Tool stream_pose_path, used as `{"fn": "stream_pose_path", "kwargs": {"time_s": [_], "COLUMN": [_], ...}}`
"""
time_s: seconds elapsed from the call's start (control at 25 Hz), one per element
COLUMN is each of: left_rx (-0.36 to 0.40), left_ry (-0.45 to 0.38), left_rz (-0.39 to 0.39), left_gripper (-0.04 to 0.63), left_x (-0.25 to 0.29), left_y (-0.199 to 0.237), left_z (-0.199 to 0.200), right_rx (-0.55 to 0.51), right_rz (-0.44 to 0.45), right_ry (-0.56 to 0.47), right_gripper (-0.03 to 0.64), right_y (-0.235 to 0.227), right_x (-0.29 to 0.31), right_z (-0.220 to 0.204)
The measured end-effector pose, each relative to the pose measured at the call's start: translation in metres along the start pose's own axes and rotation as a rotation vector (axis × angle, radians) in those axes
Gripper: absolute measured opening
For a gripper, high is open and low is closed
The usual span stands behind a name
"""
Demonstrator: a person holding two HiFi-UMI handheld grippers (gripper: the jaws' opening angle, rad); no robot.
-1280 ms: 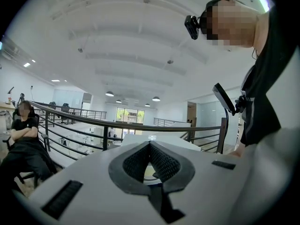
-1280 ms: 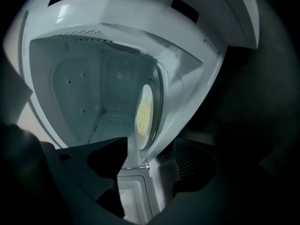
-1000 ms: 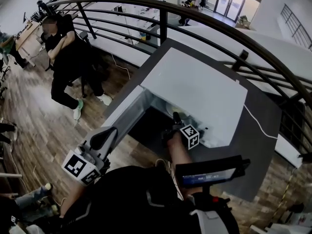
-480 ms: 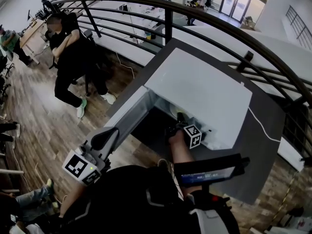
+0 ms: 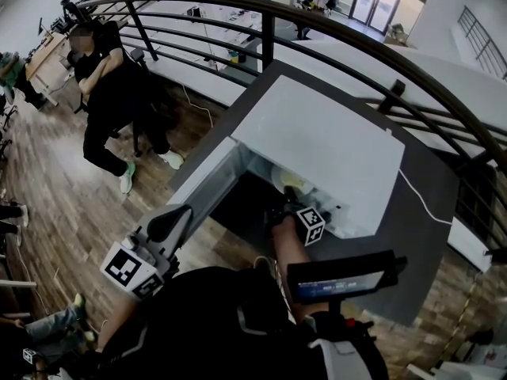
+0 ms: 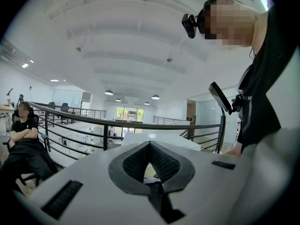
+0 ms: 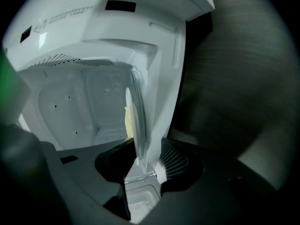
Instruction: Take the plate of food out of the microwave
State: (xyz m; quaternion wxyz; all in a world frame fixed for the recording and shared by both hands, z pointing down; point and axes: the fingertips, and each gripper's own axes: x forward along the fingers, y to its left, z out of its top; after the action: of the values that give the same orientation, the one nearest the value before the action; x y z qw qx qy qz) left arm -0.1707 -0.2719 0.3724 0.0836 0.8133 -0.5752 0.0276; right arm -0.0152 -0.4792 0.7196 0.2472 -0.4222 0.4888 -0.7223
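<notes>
Right pads: I am closing them on the plate's near rim. The ribbed pad is sitting just right of the rim and is not yet visibly pressing.
Right gripper: I am reaching it into the cavity mouth, rolled so the plate is showing edge-on at frame centre.
Plate: it is lying inside the microwave, with yellow food on it just left of centre in the right gripper view.
Step in hand: I am judging this to be the pinch on the rim, with the pull-out to follow.
Doing it well: I am aiming for a deep bite on the rim, then a level draw straight out so the food is not sliding off.
Left gripper: its tips are meeting with nothing between them. It is hanging at lower left in the head view, clear of the open door.
</notes>
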Motion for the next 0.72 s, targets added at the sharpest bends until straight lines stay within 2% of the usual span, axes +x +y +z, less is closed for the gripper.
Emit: {"fn": "stream_pose_path", "kwargs": {"time_s": [0.08,0.24,0.4,0.72], "left_rx": [-0.001,-0.01,-0.017,-0.019], "left_ry": [-0.002,-0.021,-0.02,-0.02], "left_rz": [-0.007,-0.014,-0.025,-0.043], "left_gripper": [0.005,0.005,0.005,0.005], "left_x": [-0.001,-0.003,-0.007,-0.016], "left_y": [-0.002,-0.003,-0.006,-0.012], "left_z": [0.0,0.001,0.002,-0.002], "right_rx": [0.0,-0.005,-0.004,-0.035], "right_rz": [0.005,0.042,0.057,0.056], "right_ry": [0.002,0.006,0.01,0.012], "right_gripper": [0.152,0.073,0.029,0.023], "right_y": [0.002,0.008,0.01,0.005], "right_x": [-0.002,-0.008,-0.011,-0.028], "right_z": [-0.001,-0.005,-0.007,-0.011]}}
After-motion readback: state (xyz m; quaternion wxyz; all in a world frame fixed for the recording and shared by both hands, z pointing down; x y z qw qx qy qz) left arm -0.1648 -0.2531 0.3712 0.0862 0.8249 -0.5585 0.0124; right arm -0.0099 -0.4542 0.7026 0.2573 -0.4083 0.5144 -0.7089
